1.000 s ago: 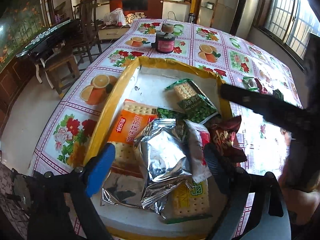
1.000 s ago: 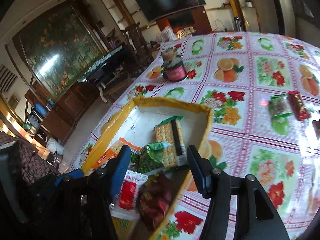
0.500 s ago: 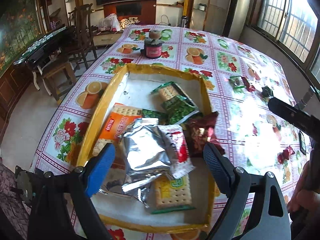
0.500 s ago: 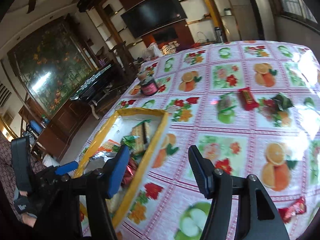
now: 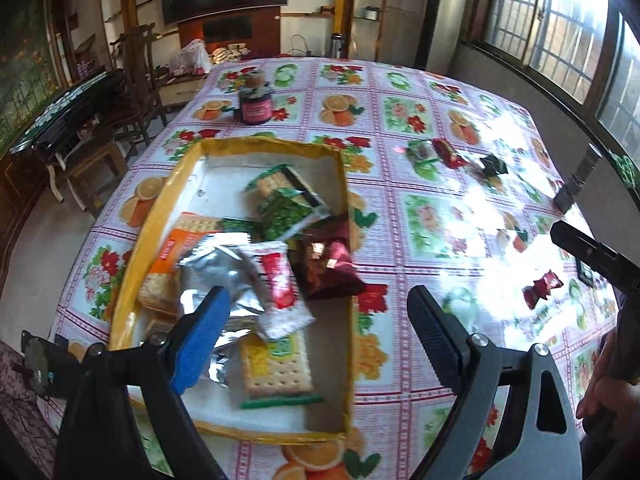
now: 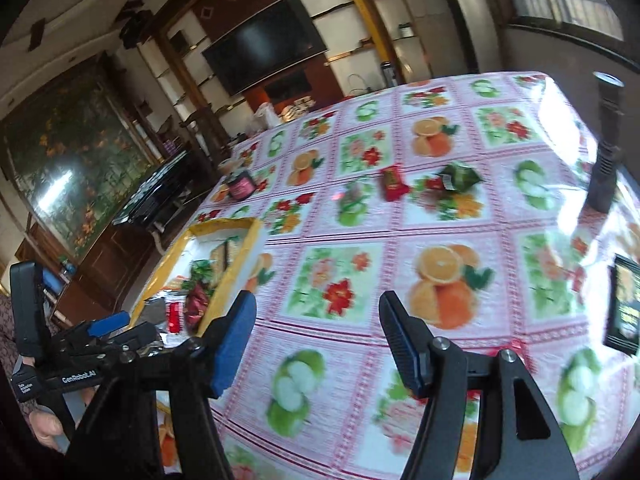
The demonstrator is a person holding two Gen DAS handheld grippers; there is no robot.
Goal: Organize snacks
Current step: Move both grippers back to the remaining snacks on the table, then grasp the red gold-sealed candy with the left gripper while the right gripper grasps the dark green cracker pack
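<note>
Yellow-rimmed cardboard tray — holds most packets. Left gripper spread, empty. Right gripper opening, empty. Step judged: fetching; red foil snack on counter — approach required.

The tablecloth looks like shiny, smooth plastic. In the yellow box at the left, a crinkly silver foil bag shines, and the dark red packet is glossy.
</note>
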